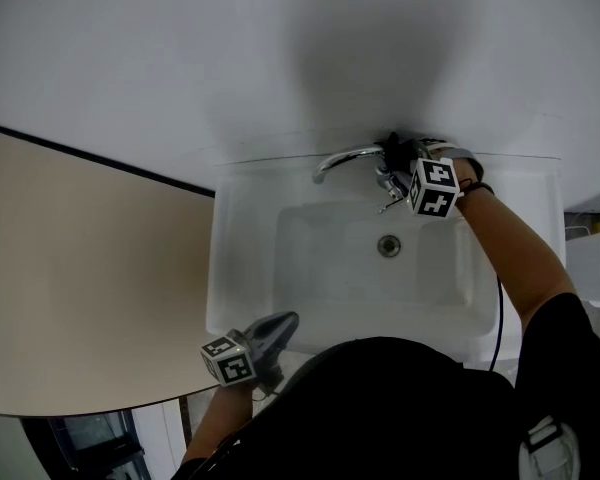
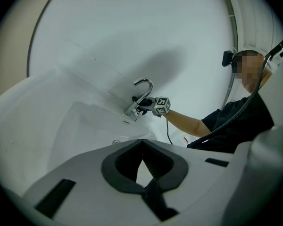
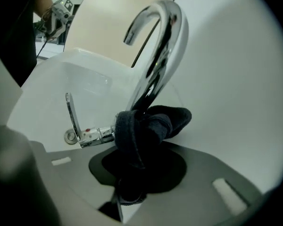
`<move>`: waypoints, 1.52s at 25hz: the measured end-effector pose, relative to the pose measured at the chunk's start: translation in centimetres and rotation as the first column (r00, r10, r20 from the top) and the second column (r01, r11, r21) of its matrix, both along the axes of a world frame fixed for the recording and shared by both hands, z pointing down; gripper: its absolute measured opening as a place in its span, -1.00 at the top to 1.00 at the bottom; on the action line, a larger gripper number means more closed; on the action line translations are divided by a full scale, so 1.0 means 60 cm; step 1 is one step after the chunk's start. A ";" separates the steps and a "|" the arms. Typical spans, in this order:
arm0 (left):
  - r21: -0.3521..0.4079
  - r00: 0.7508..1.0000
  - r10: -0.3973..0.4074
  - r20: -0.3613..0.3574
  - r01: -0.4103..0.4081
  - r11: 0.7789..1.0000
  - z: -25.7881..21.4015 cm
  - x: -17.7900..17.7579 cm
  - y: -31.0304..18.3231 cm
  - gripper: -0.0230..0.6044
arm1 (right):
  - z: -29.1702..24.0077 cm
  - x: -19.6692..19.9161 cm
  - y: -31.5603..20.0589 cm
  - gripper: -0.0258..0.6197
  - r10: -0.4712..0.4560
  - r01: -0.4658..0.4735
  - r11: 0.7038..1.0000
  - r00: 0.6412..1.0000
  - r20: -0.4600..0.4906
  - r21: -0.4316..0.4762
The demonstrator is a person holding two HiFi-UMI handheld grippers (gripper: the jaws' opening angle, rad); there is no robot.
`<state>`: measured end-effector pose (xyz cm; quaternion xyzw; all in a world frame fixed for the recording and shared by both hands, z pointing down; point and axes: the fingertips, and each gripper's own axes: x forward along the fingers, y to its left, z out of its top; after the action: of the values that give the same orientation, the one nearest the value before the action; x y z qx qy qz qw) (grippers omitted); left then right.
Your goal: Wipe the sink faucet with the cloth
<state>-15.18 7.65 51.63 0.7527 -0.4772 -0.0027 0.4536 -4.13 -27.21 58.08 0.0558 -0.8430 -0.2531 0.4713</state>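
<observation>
Right gripper [image 1: 396, 160] clamps the dark cloth [image 3: 146, 126] against the chrome faucet [image 3: 156, 46] base, left gripper [image 1: 267, 334] clenched empty; the bunched cloth could snag the lever handle [image 3: 72, 117], nudging water on or slipping free.

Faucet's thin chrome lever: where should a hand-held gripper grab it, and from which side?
Probably the lever near its free end, jaws across the thin rod. Come from the basin side: its root joins the faucet base, where the cloth and right hand-held gripper crowd it. The slim, smooth chrome may slip, so close squarely.
</observation>
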 end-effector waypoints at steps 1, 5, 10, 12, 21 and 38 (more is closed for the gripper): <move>-0.001 1.000 -0.002 -0.002 0.002 1.000 0.002 -0.001 -0.001 0.93 | -0.012 -0.002 -0.001 0.67 -0.019 0.019 0.999 1.000 0.015 0.029; -0.006 1.000 0.003 -0.018 -0.003 1.000 0.007 0.009 -0.006 0.93 | -0.014 -0.009 -0.005 0.68 -0.054 0.053 0.997 0.999 0.007 0.052; 0.001 1.000 0.022 -0.017 -0.022 1.000 0.002 0.023 -0.013 0.93 | 0.060 -0.018 -0.018 0.68 -0.035 0.042 0.998 0.988 -0.153 0.040; 0.004 1.000 0.019 -0.014 -0.018 1.000 0.000 0.024 -0.011 0.93 | 0.068 -0.018 -0.017 0.68 -0.038 0.047 0.998 0.983 -0.179 0.048; 0.010 1.000 0.004 -0.012 -0.004 1.000 0.005 0.006 -0.001 0.93 | -0.010 0.002 0.022 0.68 -0.053 0.059 0.994 0.996 -0.073 0.087; 0.018 1.000 -0.001 -0.019 0.001 1.000 -0.001 0.011 0.000 0.93 | 0.013 0.014 0.110 0.68 -0.154 0.144 0.986 0.976 -0.155 -0.080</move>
<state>-14.54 7.62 51.59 0.7565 -0.4732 -0.0145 0.4512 -3.27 -20.59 58.85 -0.0443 -0.8121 -0.2626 0.5192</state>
